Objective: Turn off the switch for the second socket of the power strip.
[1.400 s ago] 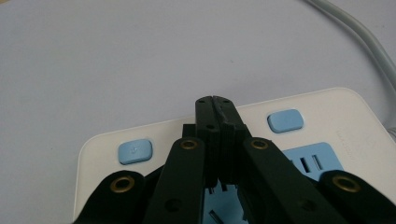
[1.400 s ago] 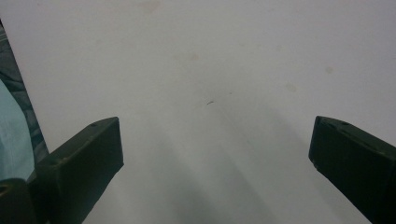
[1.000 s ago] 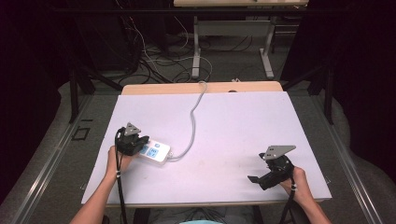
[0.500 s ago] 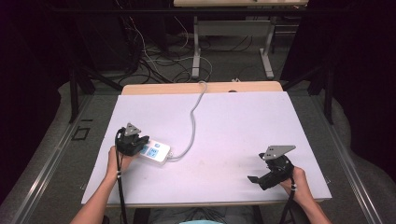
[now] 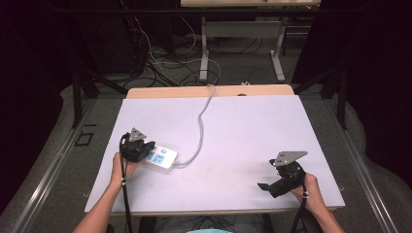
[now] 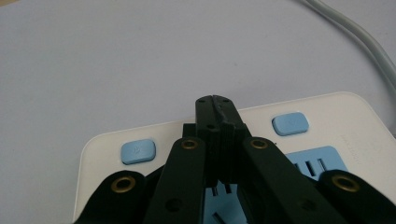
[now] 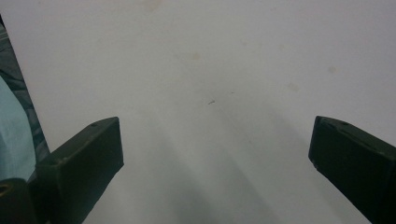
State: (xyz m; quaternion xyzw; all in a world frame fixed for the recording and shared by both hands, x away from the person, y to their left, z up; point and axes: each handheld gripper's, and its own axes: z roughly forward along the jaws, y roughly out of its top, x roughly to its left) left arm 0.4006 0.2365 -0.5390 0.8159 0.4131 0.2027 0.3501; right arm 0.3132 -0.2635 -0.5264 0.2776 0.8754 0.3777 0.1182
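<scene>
A white power strip with blue sockets lies on the left part of the white table top. Its grey cable runs toward the far edge. My left gripper is over the strip's near end with its jaws shut together and nothing between them. In the left gripper view the shut tip sits above the strip, between two blue buttons. Whether it touches the strip I cannot tell. My right gripper stands open over the bare table near the front right, and its view has nothing between the jaws.
The cable curves across the table's middle left. A wooden strip borders the table's far edge. Beyond it, loose cables and the legs of another desk are on the floor. The table's front edge runs close to both hands.
</scene>
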